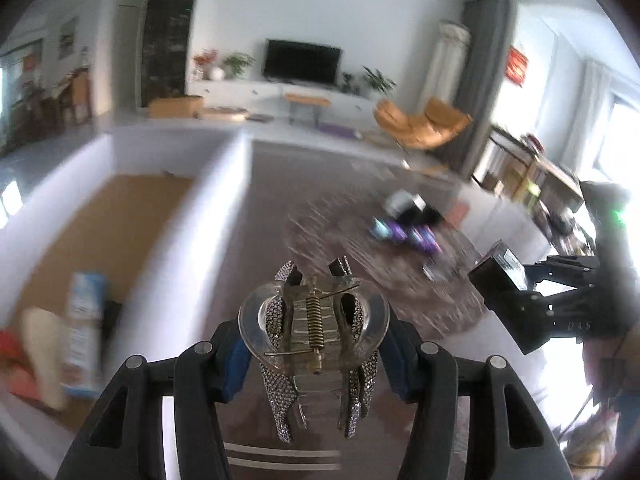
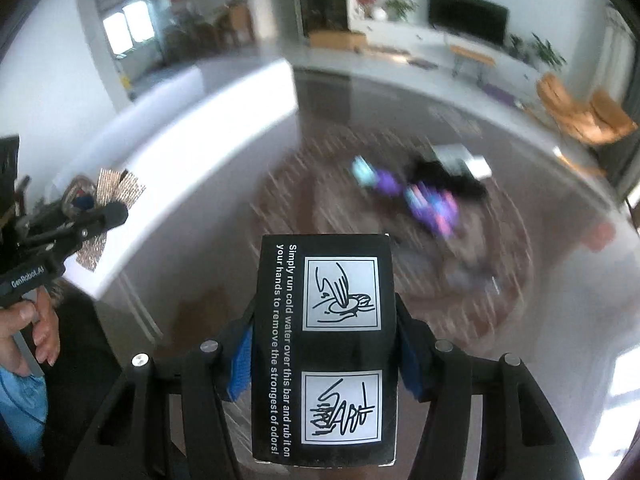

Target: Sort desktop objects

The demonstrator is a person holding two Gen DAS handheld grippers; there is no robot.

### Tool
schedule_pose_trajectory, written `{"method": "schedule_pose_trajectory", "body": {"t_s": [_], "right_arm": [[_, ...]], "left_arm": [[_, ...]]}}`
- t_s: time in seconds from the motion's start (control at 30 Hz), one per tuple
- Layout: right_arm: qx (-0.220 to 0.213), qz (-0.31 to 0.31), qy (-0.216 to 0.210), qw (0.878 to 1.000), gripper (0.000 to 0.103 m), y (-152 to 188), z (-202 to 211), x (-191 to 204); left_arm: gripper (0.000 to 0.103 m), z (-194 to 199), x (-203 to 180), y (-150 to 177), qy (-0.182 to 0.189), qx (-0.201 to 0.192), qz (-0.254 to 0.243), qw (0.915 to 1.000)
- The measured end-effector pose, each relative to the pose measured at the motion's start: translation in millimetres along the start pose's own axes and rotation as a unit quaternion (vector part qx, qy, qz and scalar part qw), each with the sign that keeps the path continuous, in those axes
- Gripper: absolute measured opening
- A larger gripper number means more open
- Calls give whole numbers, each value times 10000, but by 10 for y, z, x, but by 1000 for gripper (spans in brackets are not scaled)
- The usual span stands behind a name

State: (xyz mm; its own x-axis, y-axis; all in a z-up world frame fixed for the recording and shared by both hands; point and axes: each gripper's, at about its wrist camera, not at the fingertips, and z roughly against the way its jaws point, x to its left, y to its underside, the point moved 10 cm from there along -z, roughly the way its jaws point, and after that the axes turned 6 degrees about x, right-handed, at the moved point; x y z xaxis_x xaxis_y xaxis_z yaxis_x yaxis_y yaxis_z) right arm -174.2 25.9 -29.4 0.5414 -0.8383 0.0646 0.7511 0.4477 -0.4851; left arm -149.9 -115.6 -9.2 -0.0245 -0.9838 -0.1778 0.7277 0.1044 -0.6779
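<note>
A white-walled box (image 1: 224, 208) at the left holds a blue-and-white carton (image 1: 82, 328) and a pale flat item, blurred. The left hand-held gripper (image 1: 314, 344) is clamped on a rhinestone hair claw (image 1: 314, 332) beside that box. The right hand-held gripper (image 2: 324, 356) is clamped on a black printed box (image 2: 324, 344). Purple and black items (image 2: 424, 196) lie blurred on the bench (image 2: 224, 248).

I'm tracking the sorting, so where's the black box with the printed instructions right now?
The black box is clamped in the right gripper, held above the dark table; in the left wrist view it shows at far right.
</note>
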Motion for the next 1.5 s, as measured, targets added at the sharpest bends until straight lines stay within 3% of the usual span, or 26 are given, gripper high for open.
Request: {"method": "schedule_pose_trajectory", "body": {"t_s": [0.17,0.33,0.4,0.5,0.6,0.63,0.67,0.7,0.8,0.87,0.93,1.1,1.2,1.3,1.4,1.5], "right_arm": [[-420,416,-598,9965,59,-892,-2,848],[-697,725,-1369,9855,59,-1634,-168,1977],[-659,881,-1535,9820,59,-1808,-346,2405],[-458,1109,-1406,9828,59,-1901,-722,2851],[-197,1070,-1277,9858,62,-1879,-1083,3002],[-114,1066,-1233,9866,67,-1866,-1177,3026],[-100,1052,-1044,9889,74,-1849,-1235,3007],[-174,1036,-1011,9893,75,-1862,-1245,2965],[-552,891,-1230,9869,81,-1823,-1041,2799],[-885,823,-1232,9850,97,-1774,-853,2594],[-1185,837,-1101,9833,101,-1623,-658,2353],[-1553,906,-362,9830,101,-902,-353,1432],[-1360,628,191,9885,102,-354,-338,775],[-1022,126,599,9929,102,201,-360,163],[-734,-362,1002,9916,102,721,-356,-354],[-487,-716,1287,9879,102,1057,-345,-775]], "left_arm": [[55,314,1021,-208,-516,-19,611,9968],[55,352,1917,-34,-822,341,1364,9867],[55,327,2141,49,-914,477,1566,9823],[55,212,2365,195,-978,768,1814,9755],[57,113,2489,299,-1194,1001,1975,9678],[60,86,2519,331,-1232,1036,2031,9658],[62,63,2526,358,-1237,1049,2080,9646],[65,59,2534,376,-1252,1027,2115,9639],[66,162,2482,334,-1528,766,2092,9628],[68,259,2361,277,-1627,532,2057,9635],[79,340,2158,166,-1619,245,1944,9672],[92,475,1338,-136,-1458,-443,1236,9806],[97,507,700,-189,-1016,-699,790,9892],[103,411,44,-185,-442,-711,335,9959],[103,157,-517,10,-27,-425,-95,9990],[103,-319,-853,295,-113,58,-558,9984]]}}
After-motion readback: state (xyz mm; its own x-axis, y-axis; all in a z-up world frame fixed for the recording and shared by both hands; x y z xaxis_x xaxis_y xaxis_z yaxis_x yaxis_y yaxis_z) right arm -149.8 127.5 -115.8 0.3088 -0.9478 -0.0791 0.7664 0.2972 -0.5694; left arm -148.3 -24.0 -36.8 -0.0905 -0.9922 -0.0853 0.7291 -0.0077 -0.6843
